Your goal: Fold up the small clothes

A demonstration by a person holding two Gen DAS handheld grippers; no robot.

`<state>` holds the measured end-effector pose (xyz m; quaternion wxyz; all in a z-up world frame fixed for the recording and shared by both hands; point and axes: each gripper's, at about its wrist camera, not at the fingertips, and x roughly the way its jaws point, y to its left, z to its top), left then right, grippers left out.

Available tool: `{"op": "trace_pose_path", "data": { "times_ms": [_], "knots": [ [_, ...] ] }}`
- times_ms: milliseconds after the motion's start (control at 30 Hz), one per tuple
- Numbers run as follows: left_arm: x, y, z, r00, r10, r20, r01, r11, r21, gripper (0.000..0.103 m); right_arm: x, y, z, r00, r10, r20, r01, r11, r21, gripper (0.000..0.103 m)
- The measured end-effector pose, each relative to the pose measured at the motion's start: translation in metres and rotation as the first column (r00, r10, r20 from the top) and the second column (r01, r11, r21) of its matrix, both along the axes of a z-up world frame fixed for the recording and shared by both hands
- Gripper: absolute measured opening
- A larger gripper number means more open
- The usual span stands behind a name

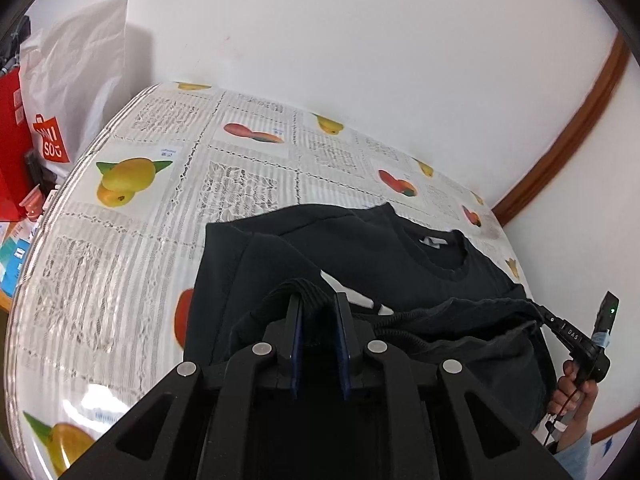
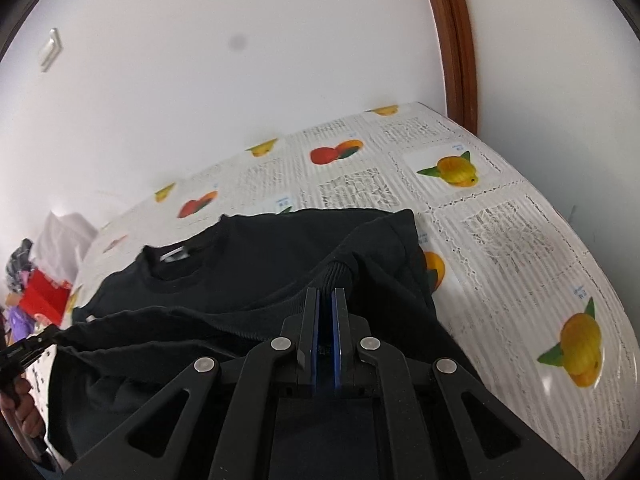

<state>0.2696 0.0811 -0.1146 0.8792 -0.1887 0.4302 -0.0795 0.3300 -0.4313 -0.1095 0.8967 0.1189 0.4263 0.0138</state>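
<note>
A black sweatshirt (image 1: 360, 248) lies on the fruit-print tablecloth (image 1: 120, 240), collar and white label toward the wall. My left gripper (image 1: 319, 300) is shut on the ribbed hem at its left corner and holds it raised over the body. My right gripper (image 2: 328, 294) is shut on the hem at the other corner, next to a ribbed cuff (image 2: 338, 274). The hem hangs stretched between the two grippers. The sweatshirt (image 2: 260, 252) also shows in the right wrist view. The right gripper (image 1: 538, 310) shows at the right in the left wrist view, the left gripper (image 2: 54, 332) at the left in the right wrist view.
A white shopping bag (image 1: 72, 80) and red items (image 1: 12, 140) stand past the table's left edge. A white wall is close behind the table. A brown wooden door frame (image 2: 456, 40) rises at the right. The tablecloth (image 2: 500, 220) extends to the right of the garment.
</note>
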Motion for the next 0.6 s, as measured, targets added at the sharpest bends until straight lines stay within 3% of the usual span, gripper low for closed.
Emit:
{"op": "trace_pose_path", "data": {
  "times_ms": [133, 200, 233, 267, 433, 600],
  "knots": [
    [0.004, 0.004, 0.005, 1.0, -0.007, -0.013, 0.006, 1.0, -0.023, 0.022, 0.007, 0.002, 0.009, 1.0, -0.014, -0.001, 0.014, 1.0, 0.005, 0.012],
    [-0.004, 0.007, 0.014, 1.0, -0.005, 0.029, 0.005, 1.0, 0.001, 0.037, 0.002, 0.003, 0.019, 1.0, 0.003, 0.027, -0.002, 1.0, -0.002, 0.018],
    [-0.008, 0.008, 0.019, 0.999, -0.004, 0.049, 0.003, 1.0, 0.021, 0.051, -0.002, 0.004, 0.026, 0.999, 0.012, 0.045, -0.011, 1.0, -0.022, 0.022],
    [-0.011, 0.008, 0.023, 0.998, -0.013, 0.069, 0.011, 0.999, 0.036, 0.055, -0.005, 0.005, 0.031, 0.998, 0.021, 0.055, -0.019, 0.999, -0.038, 0.024],
    [-0.021, 0.008, 0.026, 0.994, -0.075, 0.079, 0.068, 0.994, 0.09, 0.055, -0.024, 0.012, 0.046, 0.989, 0.111, 0.094, -0.103, 0.991, -0.08, 0.043],
    [-0.011, 0.002, 0.007, 0.995, -0.093, 0.022, 0.088, 0.984, 0.154, 0.055, -0.025, 0.02, 0.029, 0.984, 0.169, 0.046, -0.161, 0.976, -0.144, 0.051]
  ]
}}
